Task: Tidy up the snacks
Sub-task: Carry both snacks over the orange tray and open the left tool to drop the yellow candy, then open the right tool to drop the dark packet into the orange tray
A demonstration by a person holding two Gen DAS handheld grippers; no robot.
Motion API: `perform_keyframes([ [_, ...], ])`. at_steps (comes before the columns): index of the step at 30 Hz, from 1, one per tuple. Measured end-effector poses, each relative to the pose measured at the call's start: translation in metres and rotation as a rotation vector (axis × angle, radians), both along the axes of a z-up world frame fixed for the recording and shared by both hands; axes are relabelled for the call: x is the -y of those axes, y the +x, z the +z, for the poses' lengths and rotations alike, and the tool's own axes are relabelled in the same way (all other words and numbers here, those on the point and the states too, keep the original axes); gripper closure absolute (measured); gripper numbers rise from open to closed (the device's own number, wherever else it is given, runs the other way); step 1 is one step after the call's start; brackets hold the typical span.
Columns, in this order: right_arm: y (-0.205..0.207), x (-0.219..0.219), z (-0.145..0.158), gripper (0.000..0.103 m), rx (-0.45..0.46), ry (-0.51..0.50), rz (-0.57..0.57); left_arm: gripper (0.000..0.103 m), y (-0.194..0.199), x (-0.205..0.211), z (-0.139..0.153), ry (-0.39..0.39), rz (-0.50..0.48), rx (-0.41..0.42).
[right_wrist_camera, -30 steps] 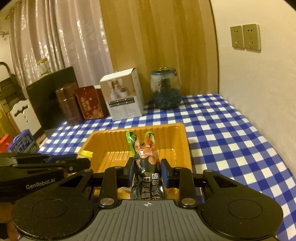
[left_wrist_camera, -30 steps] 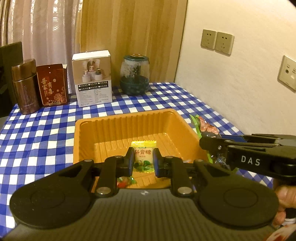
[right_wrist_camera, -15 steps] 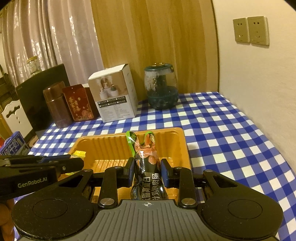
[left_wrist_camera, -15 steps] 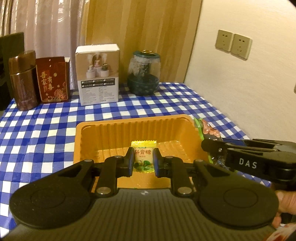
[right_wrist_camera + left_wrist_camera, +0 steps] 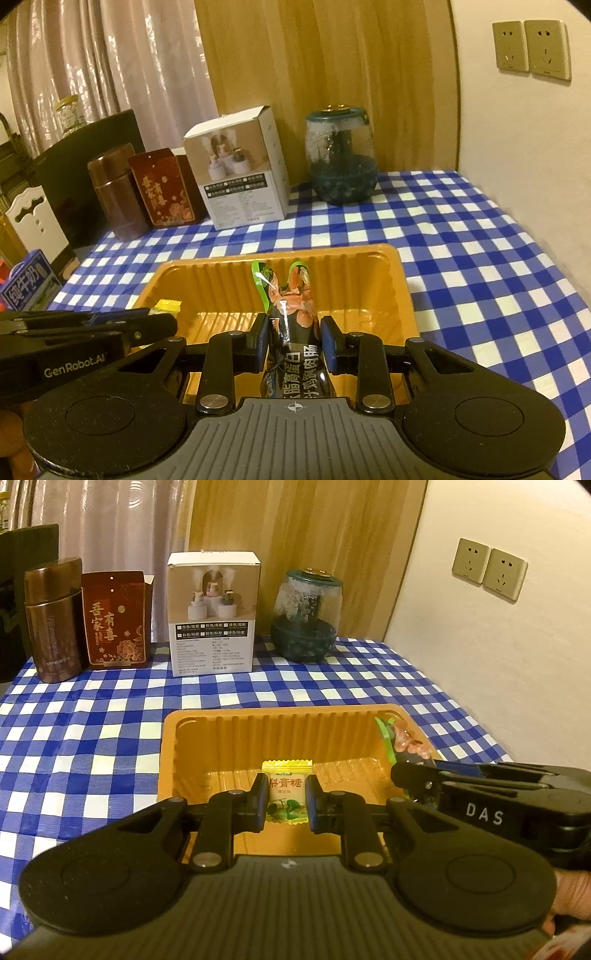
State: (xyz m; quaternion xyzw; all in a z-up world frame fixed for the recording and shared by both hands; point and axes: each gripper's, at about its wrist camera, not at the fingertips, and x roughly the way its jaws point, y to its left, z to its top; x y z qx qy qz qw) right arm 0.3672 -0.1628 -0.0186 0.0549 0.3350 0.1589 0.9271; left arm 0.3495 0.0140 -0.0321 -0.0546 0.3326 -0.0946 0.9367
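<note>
The orange plastic tray (image 5: 236, 734) sits on the blue checked tablecloth (image 5: 92, 720), its ribbed walls rising on all sides. Bare cloth runs from its far rim to the row at 12 o'clock: brown canister (image 5: 53, 620), red gift box (image 5: 114, 620), white humidifier carton (image 5: 212, 614) and glass jar (image 5: 304, 616).

The left gripper (image 5: 286, 799) pinches a yellow candy packet (image 5: 286, 794) above the tray's near half. The right gripper (image 5: 293, 338), at 3 o'clock from it, has parted a little since half a second ago, so its pads stand just off the dark sausage snack pack (image 5: 291, 332) that was squeezed between them. The left gripper's grip has not changed.

The wall with its sockets (image 5: 489, 570) borders the table at 2 o'clock. A blue milk carton (image 5: 27, 284) stands at 9 o'clock in the right wrist view.
</note>
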Motion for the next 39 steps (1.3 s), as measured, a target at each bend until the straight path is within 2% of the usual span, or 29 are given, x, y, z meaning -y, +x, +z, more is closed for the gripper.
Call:
perform_keyframes([
  [10,0.0,0.002,-0.001,0.073,-0.004,0.003,-0.005,0.083,0.001,0.0,-0.003,-0.012,0.009,0.008],
  [11,0.0,0.002,-0.001,0.073,-0.004,0.003,-0.006,0.079,0.001,0.0,-0.003,-0.018,0.019,0.014],
  [12,0.0,0.002,-0.001,0.073,-0.004,0.004,-0.006,0.068,0.001,-0.001,-0.003,-0.018,0.023,0.016],
  [13,0.0,0.002,0.0,0.073,-0.004,0.004,-0.007,0.066,0.001,-0.002,-0.003,-0.015,0.025,0.02],
  [27,0.0,0.005,0.001,0.073,0.002,0.015,-0.016,0.066,-0.001,-0.001,-0.005,0.038,0.016,0.01],
  [34,0.002,0.01,0.0,0.073,0.011,0.066,-0.013,0.066,-0.002,-0.003,-0.005,0.051,0.016,0.01],
  [35,0.002,0.011,0.0,0.07,0.02,0.075,-0.01,0.066,-0.002,-0.003,-0.005,0.055,0.016,0.011],
  [36,0.001,0.013,0.001,0.058,0.03,0.08,-0.018,0.066,-0.002,-0.002,-0.005,0.058,0.017,0.011],
  [38,-0.001,0.017,0.003,0.041,0.048,0.098,-0.04,0.066,-0.002,-0.003,-0.005,0.061,0.017,0.013],
  [39,-0.001,0.02,0.004,0.041,0.049,0.106,-0.047,0.066,-0.003,-0.003,-0.005,0.062,0.018,0.014],
])
